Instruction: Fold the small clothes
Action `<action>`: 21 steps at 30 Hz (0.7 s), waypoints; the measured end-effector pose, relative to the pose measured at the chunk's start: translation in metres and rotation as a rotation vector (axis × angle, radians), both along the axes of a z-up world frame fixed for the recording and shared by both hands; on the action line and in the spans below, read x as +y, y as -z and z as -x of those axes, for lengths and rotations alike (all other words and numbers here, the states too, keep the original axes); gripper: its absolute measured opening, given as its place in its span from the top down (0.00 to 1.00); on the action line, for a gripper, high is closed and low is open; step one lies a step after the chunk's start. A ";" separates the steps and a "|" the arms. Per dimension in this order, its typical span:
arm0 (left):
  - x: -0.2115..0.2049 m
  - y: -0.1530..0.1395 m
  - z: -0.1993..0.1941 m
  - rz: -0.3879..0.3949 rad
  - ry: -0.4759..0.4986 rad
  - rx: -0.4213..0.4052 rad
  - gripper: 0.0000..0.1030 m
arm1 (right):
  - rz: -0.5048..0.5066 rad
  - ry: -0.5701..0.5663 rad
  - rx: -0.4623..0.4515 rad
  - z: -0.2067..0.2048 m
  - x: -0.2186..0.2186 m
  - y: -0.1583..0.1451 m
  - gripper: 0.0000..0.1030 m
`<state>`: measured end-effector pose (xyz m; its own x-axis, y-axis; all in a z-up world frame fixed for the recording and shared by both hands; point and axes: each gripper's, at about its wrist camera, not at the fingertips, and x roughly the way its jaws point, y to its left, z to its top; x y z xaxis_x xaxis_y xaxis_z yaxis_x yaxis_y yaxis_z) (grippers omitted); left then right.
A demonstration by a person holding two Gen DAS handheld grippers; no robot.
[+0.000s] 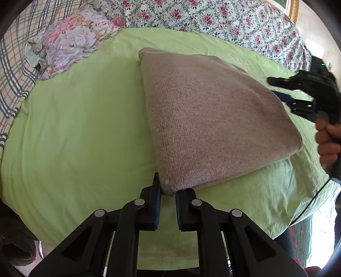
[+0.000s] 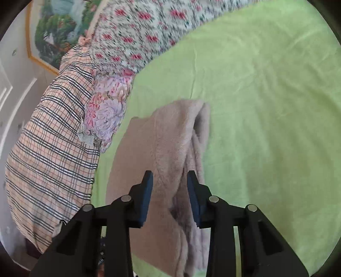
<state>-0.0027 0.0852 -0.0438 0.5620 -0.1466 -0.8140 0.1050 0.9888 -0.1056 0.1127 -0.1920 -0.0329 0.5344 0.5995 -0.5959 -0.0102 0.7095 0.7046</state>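
Observation:
A beige knitted garment [image 1: 204,119] lies folded on the green sheet [image 1: 74,127]. My left gripper [image 1: 167,190] is open, its fingers either side of the garment's near corner, which sits between the tips. My right gripper [image 2: 169,181] is open too, with the garment's fluffy folded edge [image 2: 170,149] lying between and beyond its fingers. The right gripper also shows in the left wrist view [image 1: 302,93] at the garment's right edge, held by a hand.
A floral quilt [image 1: 213,19] runs along the back of the bed. A floral pillow [image 1: 70,42] and a plaid pillow [image 2: 49,149] lie beside the garment. A framed picture [image 2: 57,32] hangs on the wall.

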 end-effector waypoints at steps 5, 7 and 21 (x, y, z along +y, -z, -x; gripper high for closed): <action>0.003 0.002 -0.004 0.007 0.007 0.006 0.90 | -0.102 0.007 0.022 -0.014 -0.004 0.010 0.67; 0.003 0.002 -0.005 0.008 0.008 0.009 0.90 | -0.079 -0.001 0.004 -0.016 0.001 0.004 0.67; 0.002 0.005 -0.016 0.039 0.019 0.046 0.91 | 0.337 -0.023 -0.014 -0.032 0.026 -0.009 0.94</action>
